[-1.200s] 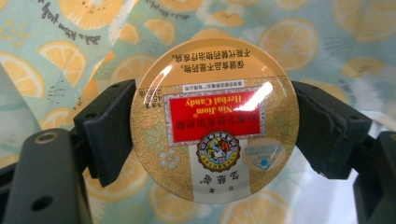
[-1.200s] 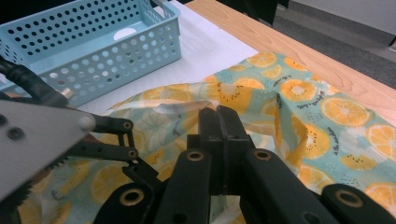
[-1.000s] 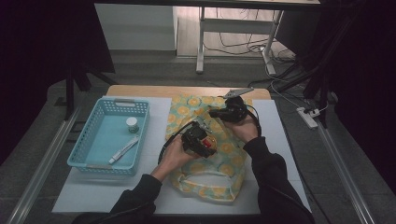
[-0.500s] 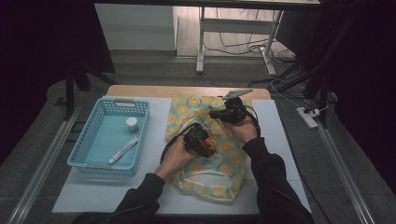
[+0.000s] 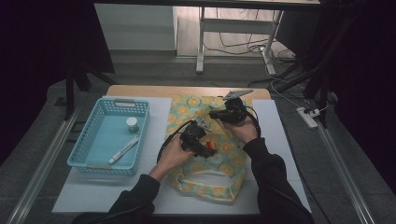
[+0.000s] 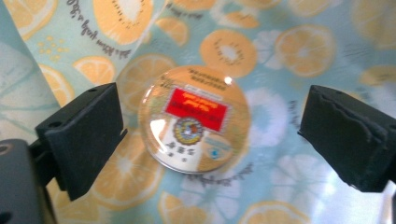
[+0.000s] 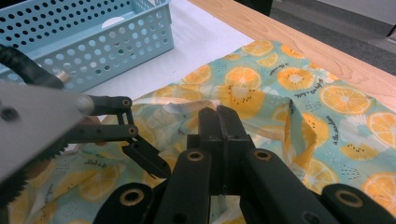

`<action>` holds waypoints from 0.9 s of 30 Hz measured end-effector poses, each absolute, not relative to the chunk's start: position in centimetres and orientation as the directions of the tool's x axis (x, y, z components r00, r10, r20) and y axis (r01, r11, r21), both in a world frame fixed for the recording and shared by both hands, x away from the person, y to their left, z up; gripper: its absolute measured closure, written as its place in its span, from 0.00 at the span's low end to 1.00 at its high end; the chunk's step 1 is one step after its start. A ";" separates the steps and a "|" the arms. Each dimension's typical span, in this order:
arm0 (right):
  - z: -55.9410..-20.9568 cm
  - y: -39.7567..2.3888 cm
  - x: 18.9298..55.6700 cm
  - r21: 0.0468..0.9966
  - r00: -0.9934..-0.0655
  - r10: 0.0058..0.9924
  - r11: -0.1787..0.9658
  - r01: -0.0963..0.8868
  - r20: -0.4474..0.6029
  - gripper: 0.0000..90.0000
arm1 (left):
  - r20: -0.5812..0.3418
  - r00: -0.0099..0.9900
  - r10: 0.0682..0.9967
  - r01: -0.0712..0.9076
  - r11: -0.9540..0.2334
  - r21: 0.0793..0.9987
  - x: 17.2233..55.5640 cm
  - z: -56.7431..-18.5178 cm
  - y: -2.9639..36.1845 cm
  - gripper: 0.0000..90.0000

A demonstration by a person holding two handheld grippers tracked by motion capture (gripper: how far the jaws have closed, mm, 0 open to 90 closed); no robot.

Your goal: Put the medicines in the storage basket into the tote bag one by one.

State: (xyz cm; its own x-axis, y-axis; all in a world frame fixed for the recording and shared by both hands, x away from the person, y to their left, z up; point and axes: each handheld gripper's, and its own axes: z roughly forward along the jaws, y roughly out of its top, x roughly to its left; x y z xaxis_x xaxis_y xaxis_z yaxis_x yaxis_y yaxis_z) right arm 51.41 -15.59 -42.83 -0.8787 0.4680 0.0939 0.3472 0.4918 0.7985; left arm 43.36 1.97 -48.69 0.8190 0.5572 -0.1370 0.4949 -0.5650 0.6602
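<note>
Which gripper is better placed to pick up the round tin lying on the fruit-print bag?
Probably the left gripper. Its jaws stand open on either side of the round tin, which lies between them on the fruit-print bag. The right gripper has its jaws shut on a fold of that bag.

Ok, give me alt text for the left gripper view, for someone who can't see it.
A round, glossy disc with a red label lies on fruit-printed light blue fabric, centred between the open left tool and its two black jaws, neither touching it.
</note>
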 end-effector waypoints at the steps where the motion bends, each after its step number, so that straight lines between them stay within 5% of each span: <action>1: -42.8 -15.6 51.4 0.799 -0.879 0.468 0.491 0.347 0.095 1.00 | -0.153 0.818 0.554 0.498 -0.551 0.670 43.2 -48.6 2.1 0.04; 27: -42.7 -15.5 50.6 0.805 -0.890 0.447 0.490 0.334 0.097 1.00 | -0.219 0.831 0.512 0.475 -0.447 0.758 40.2 -44.3 9.3 0.01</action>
State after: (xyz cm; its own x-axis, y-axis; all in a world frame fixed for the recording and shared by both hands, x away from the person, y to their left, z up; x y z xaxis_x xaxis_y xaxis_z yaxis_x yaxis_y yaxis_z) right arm 50.64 -15.50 -42.73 -0.8895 0.4466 0.0966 0.3336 0.4903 0.8052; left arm 40.19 9.30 -44.31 0.8306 0.5121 -0.2186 0.4750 -0.4467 0.7582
